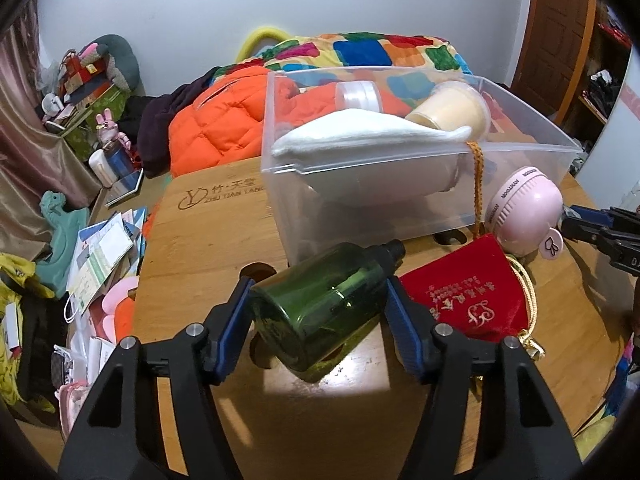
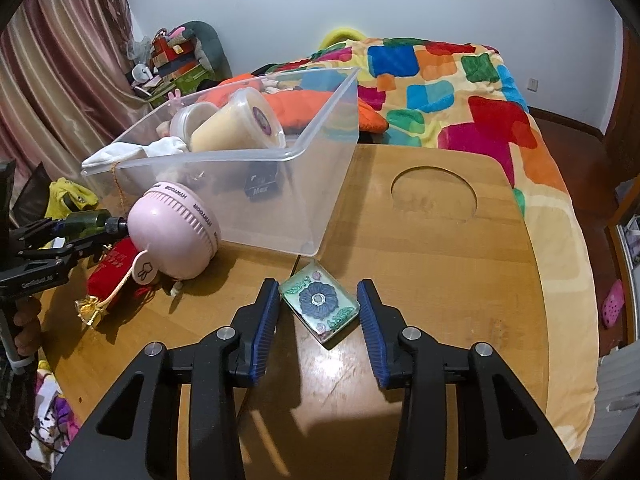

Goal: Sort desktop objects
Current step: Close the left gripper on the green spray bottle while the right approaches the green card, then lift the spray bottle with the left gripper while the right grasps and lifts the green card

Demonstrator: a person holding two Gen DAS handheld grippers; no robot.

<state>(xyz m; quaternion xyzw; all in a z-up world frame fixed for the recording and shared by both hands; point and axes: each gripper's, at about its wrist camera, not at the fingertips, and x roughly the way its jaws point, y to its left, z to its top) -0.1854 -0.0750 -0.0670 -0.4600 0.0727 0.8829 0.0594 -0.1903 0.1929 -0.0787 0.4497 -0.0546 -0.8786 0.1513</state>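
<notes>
A dark green bottle [image 1: 320, 312] lies tilted on its side on the wooden table [image 1: 208, 248]. My left gripper [image 1: 318, 284] is shut on it, one blue pad against each side; the same gripper [image 2: 80, 232] shows at the left edge of the right wrist view with the bottle [image 2: 86, 220] in it. A small glassy block with a blue flower [image 2: 320, 304] rests on the table [image 2: 440, 260], and my right gripper [image 2: 318, 282] is shut on it across two corners. Beside the bottle are a red velvet pouch [image 1: 464, 296] and a pink round fan [image 1: 524, 216].
A clear plastic bin [image 1: 280, 184] stands at the table's back, holding a white cloth [image 1: 360, 132], a cream tub [image 1: 452, 112] and a small jar [image 1: 360, 94]. A round cut-out [image 2: 434, 192] lies right of the bin. A bed with a patchwork blanket [image 2: 460, 92] is behind; clutter lies to the left.
</notes>
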